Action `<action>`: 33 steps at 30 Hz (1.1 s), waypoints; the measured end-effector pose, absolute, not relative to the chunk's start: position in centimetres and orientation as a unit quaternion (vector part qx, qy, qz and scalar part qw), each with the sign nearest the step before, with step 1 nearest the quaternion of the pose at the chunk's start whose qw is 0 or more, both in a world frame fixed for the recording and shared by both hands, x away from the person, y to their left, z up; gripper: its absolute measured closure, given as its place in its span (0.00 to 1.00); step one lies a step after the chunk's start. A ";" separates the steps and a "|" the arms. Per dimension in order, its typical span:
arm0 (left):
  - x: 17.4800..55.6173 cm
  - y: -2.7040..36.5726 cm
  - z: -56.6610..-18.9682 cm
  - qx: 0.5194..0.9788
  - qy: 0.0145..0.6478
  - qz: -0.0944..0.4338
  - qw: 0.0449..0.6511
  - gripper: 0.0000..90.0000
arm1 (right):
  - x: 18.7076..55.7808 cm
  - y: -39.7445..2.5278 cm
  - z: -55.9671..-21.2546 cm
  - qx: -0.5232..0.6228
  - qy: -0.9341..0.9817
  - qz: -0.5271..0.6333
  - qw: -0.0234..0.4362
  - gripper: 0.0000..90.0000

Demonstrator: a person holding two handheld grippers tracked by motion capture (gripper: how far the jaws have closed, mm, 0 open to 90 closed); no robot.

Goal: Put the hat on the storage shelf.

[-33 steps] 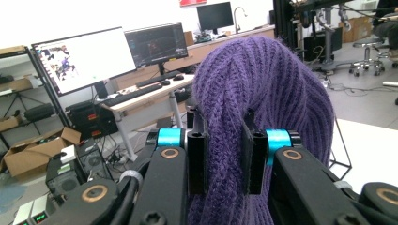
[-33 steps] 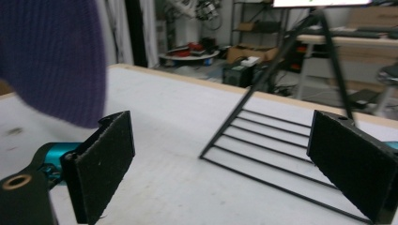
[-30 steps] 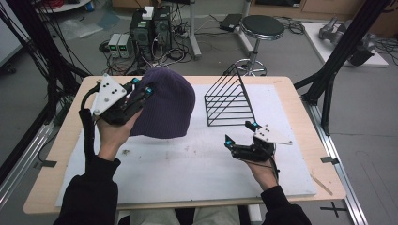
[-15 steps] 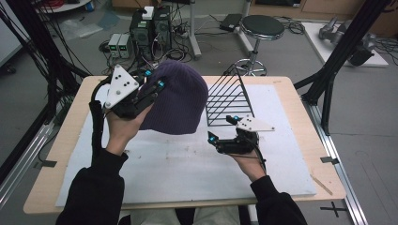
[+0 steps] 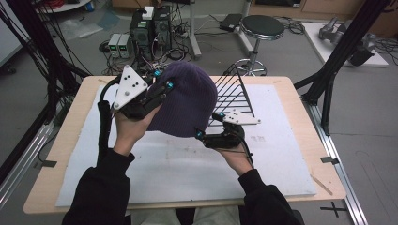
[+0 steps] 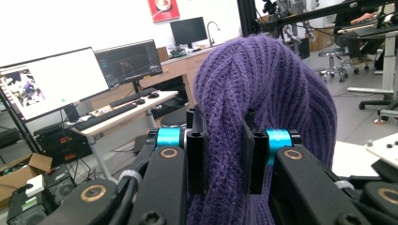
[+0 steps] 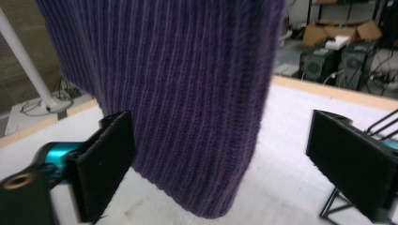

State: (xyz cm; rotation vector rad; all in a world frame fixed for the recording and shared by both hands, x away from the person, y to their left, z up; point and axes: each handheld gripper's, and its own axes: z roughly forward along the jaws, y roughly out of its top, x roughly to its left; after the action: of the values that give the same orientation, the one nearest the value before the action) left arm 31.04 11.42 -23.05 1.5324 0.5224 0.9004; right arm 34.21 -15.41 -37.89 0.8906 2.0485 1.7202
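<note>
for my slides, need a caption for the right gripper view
Open right gripper reaching for the lower edge of a hanging purple knit beanie.

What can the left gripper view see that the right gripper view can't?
Left gripper view: the left gripper pinching a fold of the purple knitted hat, with computer monitors behind. Right gripper view: the right gripper open around the hat's hanging lower edge, above the white mat, with a black wire rack corner. Both show the hat.
</note>
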 end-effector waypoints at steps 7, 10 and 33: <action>31.2 11.5 -23.3 0.658 0.230 0.385 0.605 0.84 | 34.0 -15.1 -38.0 0.308 0.728 0.598 0.134 0.63; 31.3 11.6 -23.4 0.658 0.233 0.385 0.604 0.84 | 33.9 -15.3 -37.9 0.313 0.727 0.594 0.145 0.87; 33.3 11.6 -24.0 0.640 0.242 0.377 0.625 0.84 | 35.6 -19.3 -34.7 0.327 0.725 0.576 0.190 0.91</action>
State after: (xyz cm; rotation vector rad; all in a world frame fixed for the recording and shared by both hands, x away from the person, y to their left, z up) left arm 33.32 11.64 -24.00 1.4677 0.5543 0.8658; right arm 35.59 -19.28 -34.68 0.9192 2.0372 1.6179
